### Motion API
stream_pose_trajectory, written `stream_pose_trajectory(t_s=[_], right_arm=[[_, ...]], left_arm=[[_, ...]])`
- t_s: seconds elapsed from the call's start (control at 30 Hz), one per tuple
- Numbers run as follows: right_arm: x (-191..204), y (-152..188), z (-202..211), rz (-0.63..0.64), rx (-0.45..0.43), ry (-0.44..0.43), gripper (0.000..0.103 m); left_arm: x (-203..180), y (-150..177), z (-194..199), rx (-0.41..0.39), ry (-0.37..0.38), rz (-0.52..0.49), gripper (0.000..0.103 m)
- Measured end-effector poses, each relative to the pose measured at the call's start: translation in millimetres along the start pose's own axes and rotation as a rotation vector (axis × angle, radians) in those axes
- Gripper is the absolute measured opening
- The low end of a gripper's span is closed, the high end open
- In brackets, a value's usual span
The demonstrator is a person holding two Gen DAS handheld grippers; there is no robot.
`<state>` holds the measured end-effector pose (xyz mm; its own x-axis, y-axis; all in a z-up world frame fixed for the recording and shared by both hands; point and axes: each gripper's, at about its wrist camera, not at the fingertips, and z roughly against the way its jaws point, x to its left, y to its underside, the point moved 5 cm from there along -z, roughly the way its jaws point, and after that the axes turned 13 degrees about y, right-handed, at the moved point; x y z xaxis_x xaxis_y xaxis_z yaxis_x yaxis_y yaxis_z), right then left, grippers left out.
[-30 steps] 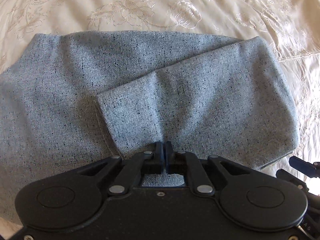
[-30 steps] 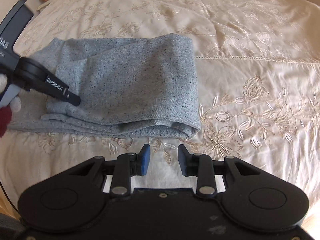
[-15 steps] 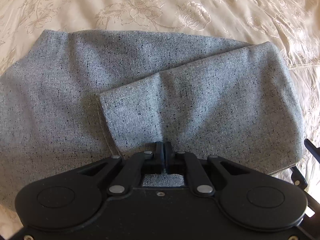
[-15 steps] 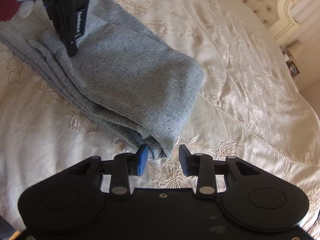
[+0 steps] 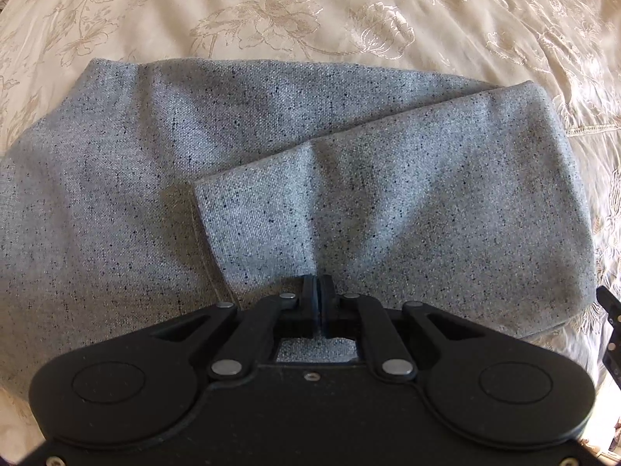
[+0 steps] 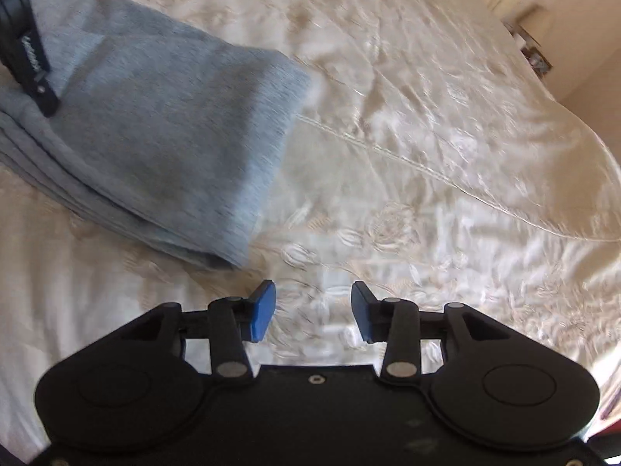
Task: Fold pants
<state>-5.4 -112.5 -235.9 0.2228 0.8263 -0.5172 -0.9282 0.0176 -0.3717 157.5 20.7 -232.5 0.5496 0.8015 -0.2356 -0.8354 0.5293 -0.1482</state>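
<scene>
We are looking at the grey pants [image 5: 217, 163], already folded into a thick bundle of several layers and lying on the cream embroidered bedspread [image 5: 295, 11]. In the left wrist view the bundle is running left to right across the frame, with 1 hemmed leg end [image 5: 271, 213] lying on top and slanting toward the upper right.

The left tongs [image 5: 318, 297] are pointing down onto that top layer, pressed together and pinching a small ridge of the grey cloth, which is puckering up between the pads.

In the right wrist view the same bundle [image 6: 167, 132] is lying up and to the left of the right tongs [image 6: 313, 310]. Its folded corner [image 6: 229, 258] is sitting just beyond the left pad [image 6: 262, 310], near but apart from it, and the long axis is running away toward the upper left, where the left tongs [image 6: 37, 77] are planted. The right tongs are spread, their jaws have just been opening wider, and only bedspread is showing between them.

We are judging that the right hand is the nearer one to the free folded end, so the coming move is turning on swinging it left to straddle that end while the left side is pinning the bundle.
</scene>
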Motion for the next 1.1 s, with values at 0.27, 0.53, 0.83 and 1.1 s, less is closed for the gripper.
stream_pose_trajectory(t_s=[0.27, 0.53, 0.83, 1.1], right_arm=[[-16.6, -38.8, 25.1, -0.253, -0.05, -0.321, 0.044], [24.6, -21.7, -11.8, -0.179, 0.129, -0.358, 0.044], [2.4, -15.5, 17.6, -0.198, 0.082, -0.384, 0.044], [-2.7, -50.1, 54.7, -0.259, -0.016, -0.405, 0.044]], left_arm=[[-13.0, 6.6, 1.2, -0.026, -0.059, -0.038, 0.012], [-15.4, 27.6, 7.5, -0.068, -0.065, 0.031, 0.013], [1.4, 67.5, 34.1, -0.133, -0.029, 0.2, 0.013], [62.4, 97.0, 68.2, -0.157, -0.085, 0.308, 0.013]])
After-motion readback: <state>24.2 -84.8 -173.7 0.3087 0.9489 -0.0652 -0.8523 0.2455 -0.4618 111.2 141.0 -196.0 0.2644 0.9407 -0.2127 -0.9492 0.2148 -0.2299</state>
